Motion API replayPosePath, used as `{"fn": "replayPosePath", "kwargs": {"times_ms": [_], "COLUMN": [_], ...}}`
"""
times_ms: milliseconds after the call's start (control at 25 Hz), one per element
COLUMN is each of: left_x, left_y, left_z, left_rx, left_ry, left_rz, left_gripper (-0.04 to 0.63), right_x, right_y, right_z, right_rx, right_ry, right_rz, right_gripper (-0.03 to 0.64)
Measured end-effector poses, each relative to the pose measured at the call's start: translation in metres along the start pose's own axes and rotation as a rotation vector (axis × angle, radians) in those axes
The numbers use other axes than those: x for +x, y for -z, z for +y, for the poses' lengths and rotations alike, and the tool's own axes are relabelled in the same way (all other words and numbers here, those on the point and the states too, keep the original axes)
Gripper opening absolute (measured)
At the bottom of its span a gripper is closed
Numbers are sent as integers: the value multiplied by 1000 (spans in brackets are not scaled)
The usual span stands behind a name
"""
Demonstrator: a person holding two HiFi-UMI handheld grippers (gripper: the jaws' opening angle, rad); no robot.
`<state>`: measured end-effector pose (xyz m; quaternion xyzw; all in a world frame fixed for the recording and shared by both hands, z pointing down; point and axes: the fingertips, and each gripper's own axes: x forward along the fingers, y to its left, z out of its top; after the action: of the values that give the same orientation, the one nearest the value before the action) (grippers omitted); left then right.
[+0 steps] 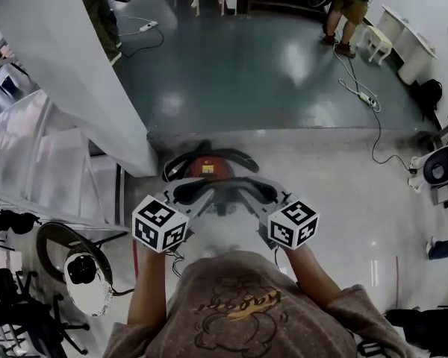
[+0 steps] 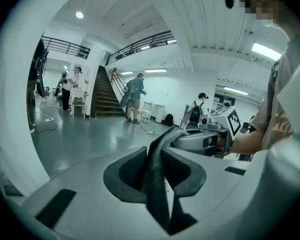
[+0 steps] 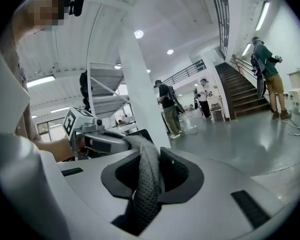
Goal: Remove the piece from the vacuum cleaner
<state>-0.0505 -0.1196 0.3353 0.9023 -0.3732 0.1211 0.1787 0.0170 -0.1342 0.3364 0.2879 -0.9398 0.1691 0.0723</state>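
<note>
A red vacuum cleaner with a black handle stands on the floor in front of me. Just above it a dark mesh strap spans between my two grippers, which face each other. My left gripper pinches one end, and in the left gripper view the strap runs up between its pads toward the right gripper. My right gripper pinches the other end. The right gripper view shows the grey mesh squeezed between its pads, with the left gripper beyond.
A white pillar and metal racks stand at the left, with a round fan near my left elbow. A cable with a power strip lies on the floor at the right. A person stands far off by the stairs.
</note>
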Motion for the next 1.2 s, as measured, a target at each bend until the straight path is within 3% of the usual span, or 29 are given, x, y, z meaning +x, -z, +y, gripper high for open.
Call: {"fn": "replayPosePath", "kwargs": {"times_ms": [320, 680, 1200], "left_x": [0, 16, 17], "left_y": [1, 45, 50], "left_z": [0, 5, 12], "left_rx": [27, -25, -77], "left_ry": [-25, -32, -72], "left_rz": [-93, -66, -94], "left_gripper": [78, 72, 74], "right_x": [-1, 5, 10], "right_y": [-1, 43, 49], "right_z": [0, -13, -13], "right_rx": [-69, -14, -16], "right_ry": [19, 71, 71], "right_rz": [-60, -21, -6], "right_gripper": [67, 66, 63]}}
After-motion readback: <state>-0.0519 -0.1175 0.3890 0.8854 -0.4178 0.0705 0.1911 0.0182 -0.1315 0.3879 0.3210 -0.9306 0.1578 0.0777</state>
